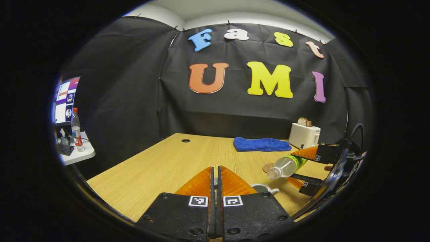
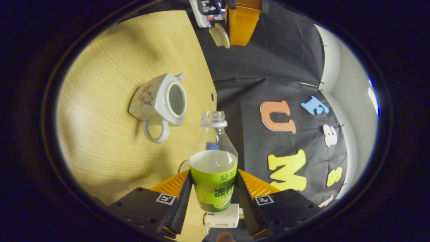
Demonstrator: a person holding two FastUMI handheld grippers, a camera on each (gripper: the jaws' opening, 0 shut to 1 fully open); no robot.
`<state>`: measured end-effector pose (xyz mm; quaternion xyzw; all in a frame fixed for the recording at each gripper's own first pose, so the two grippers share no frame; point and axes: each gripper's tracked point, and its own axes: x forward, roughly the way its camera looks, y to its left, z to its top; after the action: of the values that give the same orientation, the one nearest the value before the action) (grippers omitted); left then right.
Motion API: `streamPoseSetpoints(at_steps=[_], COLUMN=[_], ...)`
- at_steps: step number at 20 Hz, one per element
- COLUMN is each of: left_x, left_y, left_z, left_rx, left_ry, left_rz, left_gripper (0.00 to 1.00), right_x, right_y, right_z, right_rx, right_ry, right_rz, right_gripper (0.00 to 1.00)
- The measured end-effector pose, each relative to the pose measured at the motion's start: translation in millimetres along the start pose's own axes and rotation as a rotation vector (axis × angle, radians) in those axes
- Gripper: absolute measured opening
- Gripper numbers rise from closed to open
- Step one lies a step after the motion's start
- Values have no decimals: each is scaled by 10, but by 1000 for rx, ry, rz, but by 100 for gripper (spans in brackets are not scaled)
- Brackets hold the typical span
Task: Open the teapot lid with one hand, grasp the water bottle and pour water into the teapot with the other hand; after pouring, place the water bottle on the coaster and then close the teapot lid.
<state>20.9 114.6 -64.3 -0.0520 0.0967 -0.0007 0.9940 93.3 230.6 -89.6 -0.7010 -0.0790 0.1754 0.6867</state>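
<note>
Your right tool point(image 2: 212, 198) pinches the bottle point(image 2: 214, 168), tipped beside the open teapot point(image 2: 158, 101). Left tool point(image 1: 215, 188) pinches the lid point(image 2: 219, 35) above it. Bring the neck over the teapot's mouth, tilt slowly.

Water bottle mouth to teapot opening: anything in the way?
Nothing visible. The teapot is uncovered; its lid is held up in the left tongs, off to the side. The uncapped water bottle, clamped in the right tongs, has open air to the opening.
</note>
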Motion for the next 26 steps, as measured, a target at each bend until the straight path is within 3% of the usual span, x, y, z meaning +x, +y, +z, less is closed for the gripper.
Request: streamPoseSetpoints(at_steps=[10,19,26], left_x=[-7,-40,-54], left_y=[54,58,133], left_z=[6,12,-61], left_rx=[-9,2,13], left_ry=[1,3,27], left_rz=[2,-2,2], left_gripper=[2,2,2], right_x=[-54,-57,-36], right_y=[-102,-250,-346], right_z=[124,158,188], right_rx=[-290,-462,-526], right_ry=[-40,-45,-36], right_rz=[-59,-85,-97], right_gripper=[70,70,70])
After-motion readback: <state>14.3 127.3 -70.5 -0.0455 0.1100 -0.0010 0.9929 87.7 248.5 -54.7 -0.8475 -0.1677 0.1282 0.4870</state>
